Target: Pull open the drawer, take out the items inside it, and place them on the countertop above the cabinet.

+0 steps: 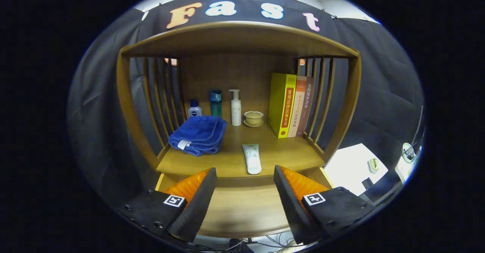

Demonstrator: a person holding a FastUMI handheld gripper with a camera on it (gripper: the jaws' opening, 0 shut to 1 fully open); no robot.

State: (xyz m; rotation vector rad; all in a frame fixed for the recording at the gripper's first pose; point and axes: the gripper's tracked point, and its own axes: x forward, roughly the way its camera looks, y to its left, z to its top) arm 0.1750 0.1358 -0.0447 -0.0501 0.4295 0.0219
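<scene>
Gripper (244, 203) is released, fingers wide apart, nothing btwn them. Below the fingers sits the open drawer (242, 207); its visible floor looks bare. White tube (252, 158) lies on the countertop (288, 152) just ahead at 12 o'clock, long axis running 12–6, cap end toward the fingers. Blue towel (199, 135) is at 11, books (290, 105) at 1. Judging by this, items are prob. already out; tube lines up w/ the finger gap.

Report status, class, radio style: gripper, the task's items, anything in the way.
Gripper open, holding nothing, above the open drawer. White tube flat on countertop just ahead. Blue towel beside it. Nothing between gripper and drawer.
</scene>
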